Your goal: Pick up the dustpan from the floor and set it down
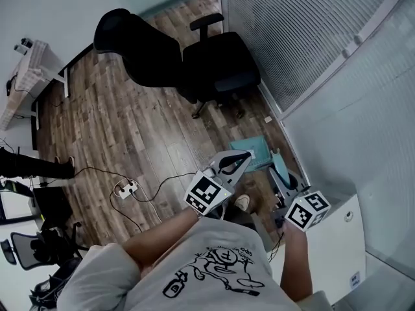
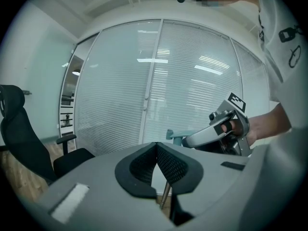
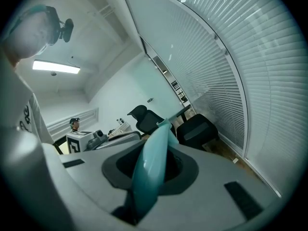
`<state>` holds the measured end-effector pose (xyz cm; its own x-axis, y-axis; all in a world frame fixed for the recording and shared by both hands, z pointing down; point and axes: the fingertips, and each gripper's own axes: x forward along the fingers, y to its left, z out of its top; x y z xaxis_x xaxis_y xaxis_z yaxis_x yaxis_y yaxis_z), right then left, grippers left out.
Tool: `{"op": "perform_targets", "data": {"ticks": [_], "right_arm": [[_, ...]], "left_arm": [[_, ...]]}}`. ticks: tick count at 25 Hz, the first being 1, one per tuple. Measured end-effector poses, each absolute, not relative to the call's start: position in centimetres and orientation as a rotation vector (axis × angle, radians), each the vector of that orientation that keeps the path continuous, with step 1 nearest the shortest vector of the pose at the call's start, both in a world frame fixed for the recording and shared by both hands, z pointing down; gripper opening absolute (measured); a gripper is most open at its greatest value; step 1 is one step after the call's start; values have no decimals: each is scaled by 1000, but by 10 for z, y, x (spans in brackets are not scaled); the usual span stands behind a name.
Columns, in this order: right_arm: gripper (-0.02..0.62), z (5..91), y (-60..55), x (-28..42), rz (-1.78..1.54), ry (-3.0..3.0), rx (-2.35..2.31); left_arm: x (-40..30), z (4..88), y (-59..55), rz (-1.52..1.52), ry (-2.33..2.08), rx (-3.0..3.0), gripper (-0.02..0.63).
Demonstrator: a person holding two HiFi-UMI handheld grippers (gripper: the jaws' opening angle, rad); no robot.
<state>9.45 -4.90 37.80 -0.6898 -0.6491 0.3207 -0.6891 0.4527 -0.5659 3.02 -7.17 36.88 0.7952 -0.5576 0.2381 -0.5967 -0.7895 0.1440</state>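
A teal dustpan (image 1: 254, 149) hangs low over the wood floor near the glass wall. Its teal handle (image 1: 281, 168) runs back to my right gripper (image 1: 285, 188). In the right gripper view that gripper (image 3: 154, 163) is shut on the handle (image 3: 150, 174), which sticks out forward between the pads. My left gripper (image 1: 241, 157) is above the pan. In its own view the left gripper (image 2: 157, 150) has its pads meeting, with a thin metal rod (image 2: 165, 197) running down between them. The teal handle (image 2: 174, 136) also shows there.
Two black office chairs (image 1: 139, 47) (image 1: 220, 63) stand further out on the floor. A glass wall with blinds (image 1: 305, 37) runs along the right. A power strip (image 1: 126, 188) with cables lies to the left, and a white cabinet (image 1: 347, 238) stands at the right.
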Motion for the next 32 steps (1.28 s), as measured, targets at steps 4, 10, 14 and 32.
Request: {"op": "perform_targets", "data": {"ticks": [4, 10, 14, 32], "right_arm": [[49, 407, -53, 97, 1087, -2617, 1216], [48, 450, -62, 102, 1105, -2602, 1229], [49, 478, -71, 105, 1106, -2588, 1249], [49, 608, -83, 113, 1156, -2538, 1280]], "left_arm": [[33, 395, -74, 304, -888, 2759, -6], [37, 438, -81, 334, -876, 2742, -6], [38, 470, -90, 373, -886, 2717, -6], [47, 603, -101, 485, -871, 2598, -6]]}}
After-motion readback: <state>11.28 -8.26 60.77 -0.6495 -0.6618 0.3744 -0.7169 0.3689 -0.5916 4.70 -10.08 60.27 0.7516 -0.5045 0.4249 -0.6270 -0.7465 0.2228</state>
